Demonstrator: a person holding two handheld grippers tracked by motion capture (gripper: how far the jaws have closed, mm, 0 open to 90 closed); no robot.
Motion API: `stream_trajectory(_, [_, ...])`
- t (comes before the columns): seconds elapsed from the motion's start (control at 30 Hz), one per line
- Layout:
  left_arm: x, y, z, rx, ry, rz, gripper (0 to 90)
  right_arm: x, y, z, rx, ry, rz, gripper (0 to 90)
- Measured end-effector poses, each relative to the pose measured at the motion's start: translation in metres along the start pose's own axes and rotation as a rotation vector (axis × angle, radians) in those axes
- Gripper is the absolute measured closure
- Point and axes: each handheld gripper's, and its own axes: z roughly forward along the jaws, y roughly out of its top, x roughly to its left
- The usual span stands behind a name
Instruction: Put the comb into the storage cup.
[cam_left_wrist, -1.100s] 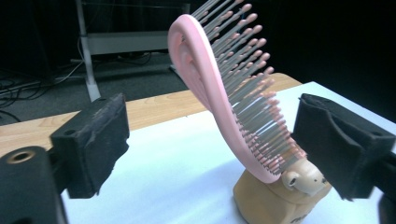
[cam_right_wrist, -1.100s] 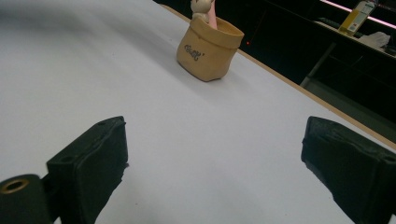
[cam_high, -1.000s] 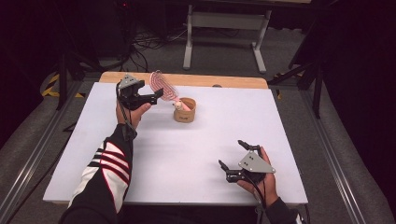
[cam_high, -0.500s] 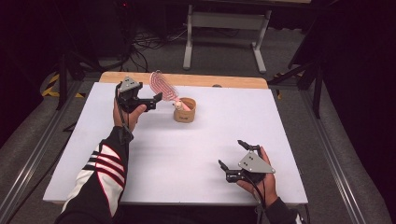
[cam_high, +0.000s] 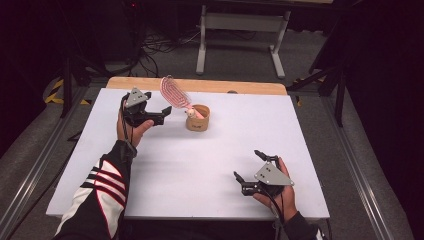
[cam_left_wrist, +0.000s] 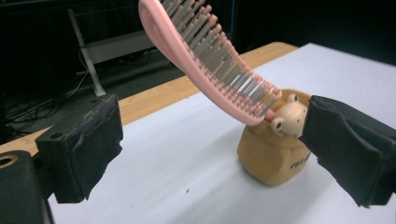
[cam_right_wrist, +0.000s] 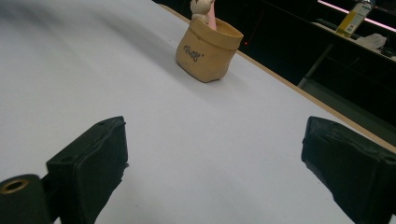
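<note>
A pink hairbrush (cam_high: 175, 92) stands handle-down in a small tan cup (cam_high: 198, 119) at the back middle of the white table (cam_high: 200, 170), leaning left. A small tan animal figure (cam_left_wrist: 286, 117) peeks from the cup (cam_left_wrist: 270, 157) beside the brush (cam_left_wrist: 212, 63). My left gripper (cam_high: 159, 110) hovers just left of the cup, open, with nothing between its jaws; the left gripper view (cam_left_wrist: 215, 154) frames brush and cup between them. My right gripper (cam_high: 248, 164) rests open near the front right edge, and its view (cam_right_wrist: 219, 163) looks across bare table at the cup (cam_right_wrist: 208, 50).
A wooden strip (cam_high: 235, 86) runs along the table's far edge. Beyond it are a metal stand (cam_high: 240, 35) and cables (cam_high: 165, 42) on the floor. Rails flank the table on both sides.
My left gripper has drifted slightly toward the person, staying open beside the brush. The right gripper, brush and cup have not moved.
</note>
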Motion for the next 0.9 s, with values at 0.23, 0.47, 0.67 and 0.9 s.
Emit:
stream_trajectory(0.23, [-0.002, -0.010, -0.004, 0.004, -0.001, 0.030, 6.1, 0.001, 0.001, 0.000, 0.000, -0.001, -0.003, 7.7])
stream_trajectory(0.47, [-0.005, -0.018, -0.011, -0.012, 0.003, 0.052, 6.2, 0.001, 0.001, 0.000, 0.000, -0.008, -0.001, 7.7])
stream_trajectory(0.67, [-0.012, -0.022, -0.016, -0.025, -0.001, 0.077, 6.6, 0.001, 0.001, 0.000, -0.001, -0.008, -0.002, 7.7])
stream_trajectory(0.9, [-0.020, -0.025, -0.022, -0.042, -0.002, 0.091, 7.0, 0.001, 0.001, -0.001, -0.005, -0.010, -0.003, 7.6])
